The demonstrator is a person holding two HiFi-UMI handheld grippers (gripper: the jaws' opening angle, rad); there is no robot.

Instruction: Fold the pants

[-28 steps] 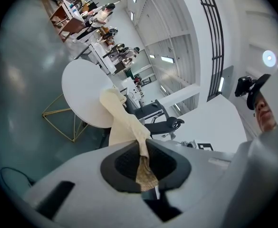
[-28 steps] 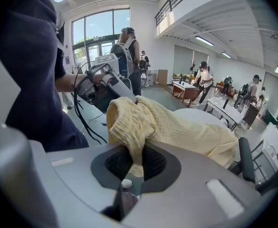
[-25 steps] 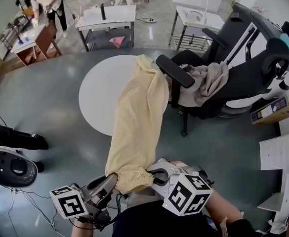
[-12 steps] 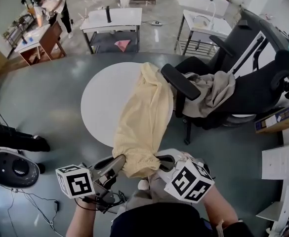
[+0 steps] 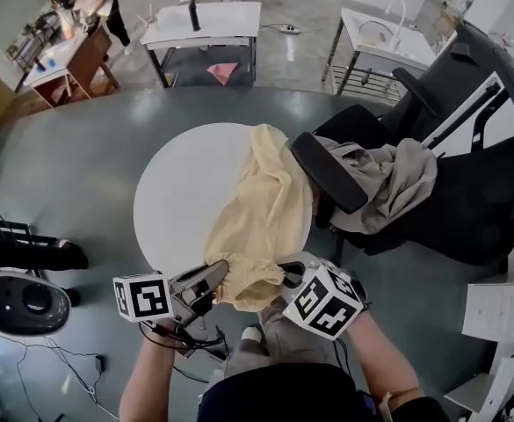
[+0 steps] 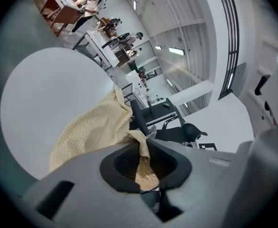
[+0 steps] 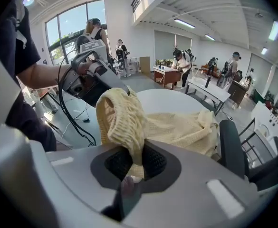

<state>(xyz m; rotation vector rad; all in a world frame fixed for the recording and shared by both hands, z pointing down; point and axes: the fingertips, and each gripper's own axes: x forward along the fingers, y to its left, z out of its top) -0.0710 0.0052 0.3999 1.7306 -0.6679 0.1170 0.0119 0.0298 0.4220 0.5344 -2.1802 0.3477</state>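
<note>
Lying lengthwise across table point(image 5: 173, 192), pants point(image 5: 261, 214), far end toward chair point(image 5: 476, 209).

The left gripper point(image 6: 143, 167) fills the lower part of the frame with its grey body. Its two black pads point(image 6: 122, 163) are closed on a strip of the pants point(image 6: 93, 129), which passes up between them and out over the jaw tips. The pants are pale yellow with a fine check weave. From the jaws the fabric runs onto the right edge of a round white table point(image 6: 43, 99) and lies there in loose folds. Just beyond the fabric stands a black office chair point(image 6: 177, 129); contact between the two cannot be confirmed. Far off, at upper left, a person point(image 6: 92, 4) stands beside a wooden desk point(image 6: 60, 11).
</note>
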